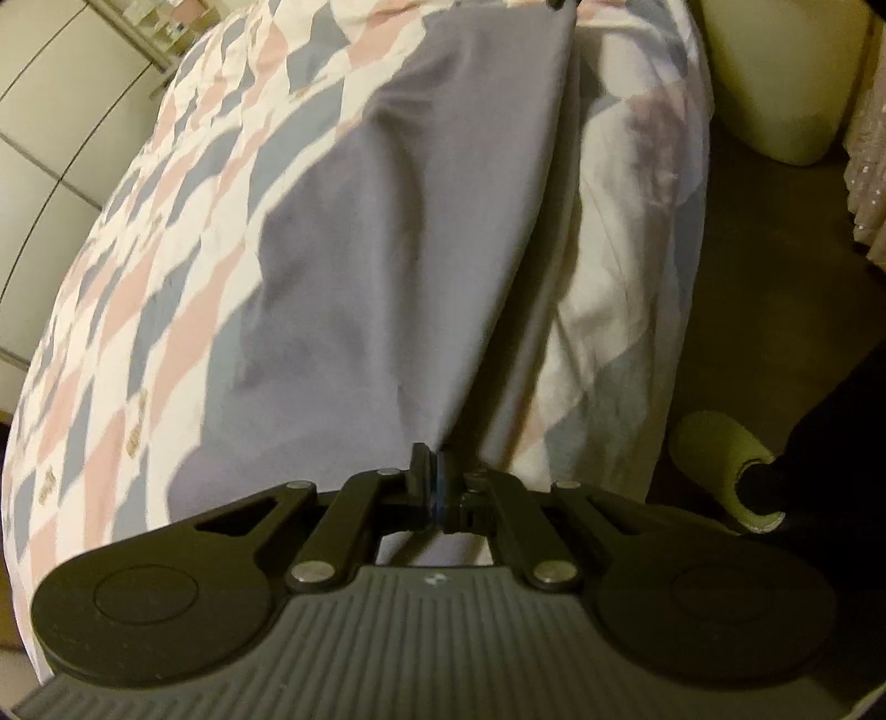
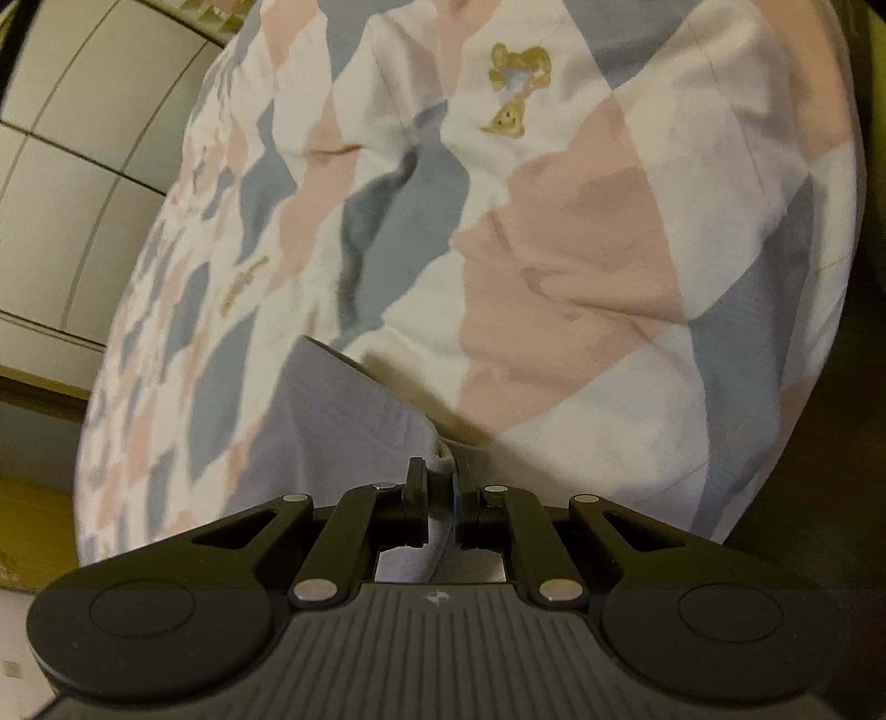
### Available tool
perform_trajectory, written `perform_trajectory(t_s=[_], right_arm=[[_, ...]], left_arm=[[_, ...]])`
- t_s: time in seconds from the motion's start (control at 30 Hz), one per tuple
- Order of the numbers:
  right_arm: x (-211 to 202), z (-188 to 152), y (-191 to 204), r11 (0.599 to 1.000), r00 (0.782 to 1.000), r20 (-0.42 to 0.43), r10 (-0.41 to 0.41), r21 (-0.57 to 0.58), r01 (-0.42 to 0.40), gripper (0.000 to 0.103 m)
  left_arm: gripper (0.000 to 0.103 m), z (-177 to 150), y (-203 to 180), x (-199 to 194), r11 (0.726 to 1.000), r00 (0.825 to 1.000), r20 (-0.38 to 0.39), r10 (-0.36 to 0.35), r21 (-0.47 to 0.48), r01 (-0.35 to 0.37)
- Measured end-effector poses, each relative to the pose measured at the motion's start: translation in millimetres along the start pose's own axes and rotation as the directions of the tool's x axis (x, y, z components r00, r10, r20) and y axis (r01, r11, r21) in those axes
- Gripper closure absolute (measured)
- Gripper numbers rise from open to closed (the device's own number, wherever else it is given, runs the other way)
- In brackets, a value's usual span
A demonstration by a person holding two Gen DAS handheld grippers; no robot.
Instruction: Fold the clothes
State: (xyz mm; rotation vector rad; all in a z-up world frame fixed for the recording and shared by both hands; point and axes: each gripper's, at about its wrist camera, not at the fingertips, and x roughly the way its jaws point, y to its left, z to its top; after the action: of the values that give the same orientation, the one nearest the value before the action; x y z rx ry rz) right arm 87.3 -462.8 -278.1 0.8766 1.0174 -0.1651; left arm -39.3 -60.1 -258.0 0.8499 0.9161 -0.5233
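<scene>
A grey-lavender garment (image 1: 387, 232) lies stretched along the bed, its right edge pulled taut and lifted. My left gripper (image 1: 433, 471) is shut on the near corner of that garment. In the right wrist view the same grey garment (image 2: 338, 410) shows as a ribbed edge at the lower left, and my right gripper (image 2: 440, 476) is shut on its pale corner. At the top of the left wrist view a dark tip (image 1: 559, 4) meets the garment's far end; I cannot tell what it is.
The bed wears a diamond-patterned sheet (image 2: 581, 260) in pink, blue and white with small bear prints. White cabinet doors (image 1: 50, 138) stand to the left. A pale green bin (image 1: 786, 72) and a light slipper (image 1: 720, 459) sit on the dark floor at right.
</scene>
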Motion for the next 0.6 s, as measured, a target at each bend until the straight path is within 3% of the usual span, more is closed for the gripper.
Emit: perform_trajectory(t_s=[0.03, 0.07, 0.13, 0.2, 0.23, 0.3, 0.37, 0.43, 0.47, 0.53, 0.57, 0.6], right_arm=[[4.0, -1.4, 1.5, 0.999, 1.0, 0.0, -0.03, -0.022, 0.03, 0.088], [6.7, -3.0, 4.9, 0.996, 0.998, 0.003, -0.07, -0.051, 0.07, 0.074], [7.3, -7.6, 16.6, 0.977, 0.987, 0.034, -0.16, -0.135, 0.163, 0.059], [-2.2, -16.0, 35.9, 0.93, 0.961, 0.137, -0.239, -0.254, 0.267, 0.057], [-8.5, -22.1, 45.9, 0.907, 0.953, 0.188, -0.239, -0.306, 0.288, 0.055], [-22.0, -37.9, 65.1, 0.878, 0.953, 0.256, -0.16, -0.404, 0.256, 0.055], [-24.6, -56.0, 80.1, 0.846, 0.967, 0.24, -0.087, -0.495, 0.199, 0.059], [-8.2, -68.8, 87.4, 0.789, 0.962, 0.205, -0.182, -0.554, 0.267, 0.061], [-1.9, -71.9, 86.8, 0.79, 0.955, 0.189, -0.23, -0.537, 0.296, 0.07], [-7.2, -81.0, 95.3, 0.819, 0.967, 0.186, -0.174, -0.519, 0.247, 0.071], [-11.8, -91.5, 108.7, 0.795, 0.972, 0.198, -0.126, -0.566, 0.218, 0.071], [-13.7, -105.5, 126.2, 0.746, 0.977, 0.193, -0.086, -0.638, 0.192, 0.071]], left_arm=[[0.102, -0.5, -2.2, 5.1, 1.0, 1.0, -0.011, 0.0, -0.013, 0.0], [0.102, -0.2, -4.3, 8.9, 1.0, 1.0, -0.015, 0.007, -0.024, -0.008], [0.102, 1.3, -6.9, 12.7, 0.998, 1.0, -0.018, 0.024, -0.05, -0.025], [0.097, -0.2, -3.0, 4.9, 0.994, 1.0, -0.009, 0.029, -0.105, -0.029], [0.091, -1.7, -0.1, -0.9, 0.989, 1.0, -0.003, 0.026, -0.144, -0.026], [0.084, -9.0, 5.0, -14.0, 0.978, 0.999, -0.007, 0.032, -0.206, -0.033], [0.084, -18.5, 9.3, -25.8, 0.966, 0.998, -0.024, 0.053, -0.254, -0.057], [0.084, -29.0, 16.9, -34.2, 0.95, 0.998, -0.048, 0.049, -0.308, -0.061], [0.084, -34.8, 21.9, -38.1, 0.942, 0.997, -0.058, 0.057, -0.327, -0.073], [0.084, -49.0, 35.8, -45.6, 0.925, 0.994, -0.073, 0.077, -0.368, -0.098], [0.084, -56.3, 42.9, -49.3, 0.915, 0.993, -0.081, 0.086, -0.388, -0.111], [0.084, -67.5, 53.9, -52.0, 0.896, 0.992, -0.089, 0.087, -0.429, -0.118]])
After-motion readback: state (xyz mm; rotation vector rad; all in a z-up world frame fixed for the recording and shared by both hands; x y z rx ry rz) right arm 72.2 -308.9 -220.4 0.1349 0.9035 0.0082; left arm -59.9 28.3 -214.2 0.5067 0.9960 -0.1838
